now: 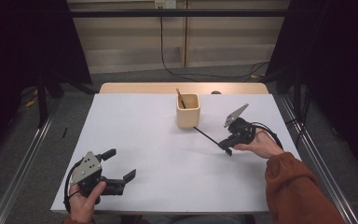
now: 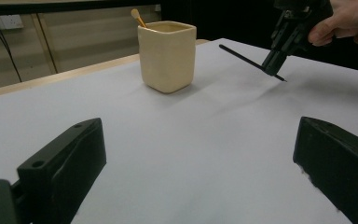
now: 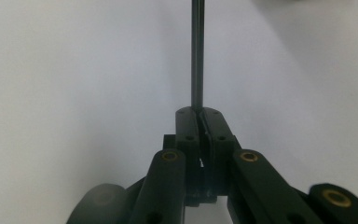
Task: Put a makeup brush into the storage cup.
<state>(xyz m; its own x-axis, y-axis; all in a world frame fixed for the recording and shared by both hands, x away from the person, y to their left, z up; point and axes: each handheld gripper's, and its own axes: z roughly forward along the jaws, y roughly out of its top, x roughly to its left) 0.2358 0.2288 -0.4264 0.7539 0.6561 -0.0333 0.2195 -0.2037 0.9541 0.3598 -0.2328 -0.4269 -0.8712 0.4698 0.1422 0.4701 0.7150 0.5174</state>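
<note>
Gripping black stick (image 1: 206,135) in right claw (image 1: 227,145), stick jutting forward toward cup (image 1: 188,111); left claw (image 1: 121,164) wide, empty.

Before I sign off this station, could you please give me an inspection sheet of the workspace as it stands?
Surface: white tabletop, with a wooden strip along its far edge.
Job's things: thin black stick clamped in the right claw, its free end pointing toward the cream square cup; a wooden stick already leans inside the cup.
Clutter: one small dark object on the far wooden strip, too small to tell what it is.
Grippers: right claw shut on the black stick, off the table; left claw open, holding nothing, near the front left corner.
Cables: a black cable loops from the right claw; another runs from the wall socket across the floor.
Surroundings: dark curtains at both sides, pale wall panels behind.
</note>
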